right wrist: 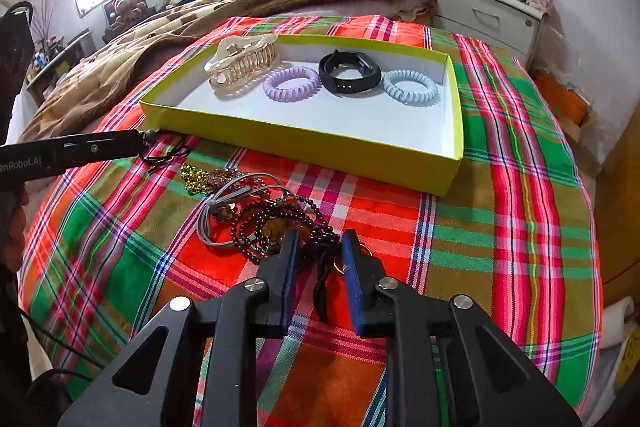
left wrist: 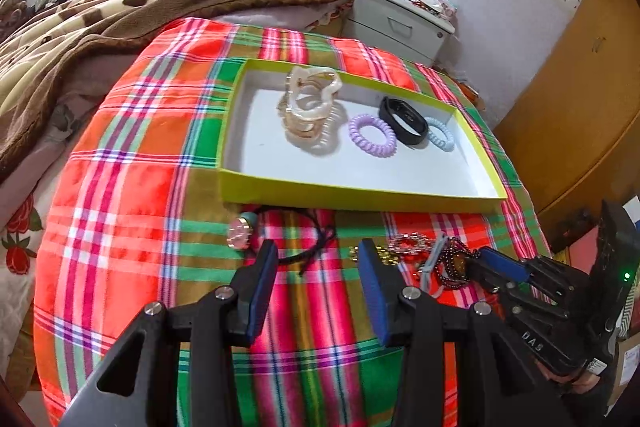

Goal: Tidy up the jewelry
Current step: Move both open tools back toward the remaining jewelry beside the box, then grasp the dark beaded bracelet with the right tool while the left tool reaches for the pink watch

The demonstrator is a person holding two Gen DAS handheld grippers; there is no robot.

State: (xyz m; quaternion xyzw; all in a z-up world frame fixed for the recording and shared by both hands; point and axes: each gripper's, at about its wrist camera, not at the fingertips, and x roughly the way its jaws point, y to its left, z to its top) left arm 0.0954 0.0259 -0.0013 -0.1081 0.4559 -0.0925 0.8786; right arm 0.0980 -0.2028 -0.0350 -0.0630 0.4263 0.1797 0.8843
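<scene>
A yellow-green tray (left wrist: 360,193) (right wrist: 304,143) on the plaid table holds a cream hair claw (left wrist: 308,99) (right wrist: 244,63), a purple coil tie (left wrist: 372,135) (right wrist: 292,83), a black band (left wrist: 404,121) (right wrist: 350,73) and a blue coil tie (left wrist: 440,139) (right wrist: 410,87). In front lie a pink-faced watch (left wrist: 240,233), a black cord (left wrist: 308,251), gold beads (right wrist: 196,179) and a dark bead necklace pile (right wrist: 276,223) (left wrist: 452,263). My left gripper (left wrist: 318,259) is open over the black cord. My right gripper (right wrist: 320,247) is open, its fingers around the dark bead pile.
A bed with a brown blanket (left wrist: 120,11) lies behind the table. A white nightstand (right wrist: 492,15) stands at the back right. A wooden wardrobe (left wrist: 580,99) is on the right.
</scene>
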